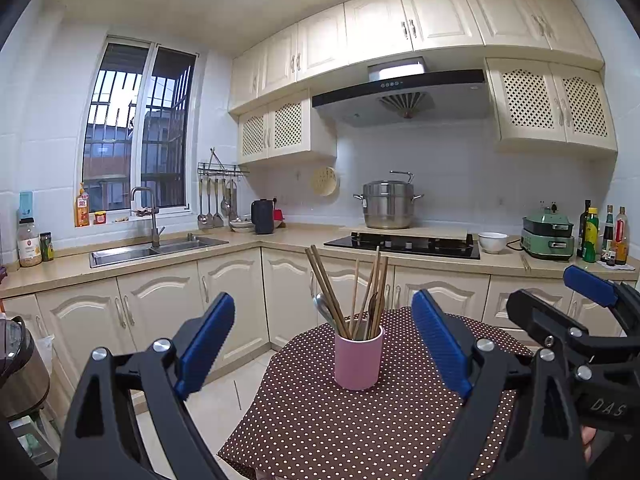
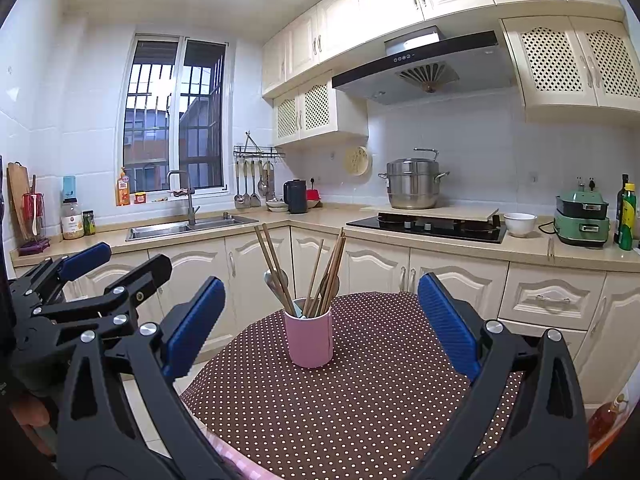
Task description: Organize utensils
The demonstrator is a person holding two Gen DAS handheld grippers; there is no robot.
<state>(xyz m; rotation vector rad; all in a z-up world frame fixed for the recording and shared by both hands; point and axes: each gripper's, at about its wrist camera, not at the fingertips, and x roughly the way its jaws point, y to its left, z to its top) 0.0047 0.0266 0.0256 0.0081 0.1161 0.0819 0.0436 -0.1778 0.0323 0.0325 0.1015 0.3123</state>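
Both tools spread wide, left tool [image 1: 324, 344], right tool [image 2: 320, 328], pink cup [image 1: 357, 360] mid-table, apart.

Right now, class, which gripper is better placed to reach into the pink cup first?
Marginally the left gripper, as a judgement: the pink cup sits almost centred between its open fingers, while it lies left of centre for the equally open right gripper.

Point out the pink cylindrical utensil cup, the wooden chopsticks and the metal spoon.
Pink cylindrical utensil cup [image 1: 357, 362], left wrist view, front wall.
Wooden chopsticks [image 1: 325, 288], left wrist view, shafts.
Metal spoon [image 2: 272, 280], right wrist view, bowl.
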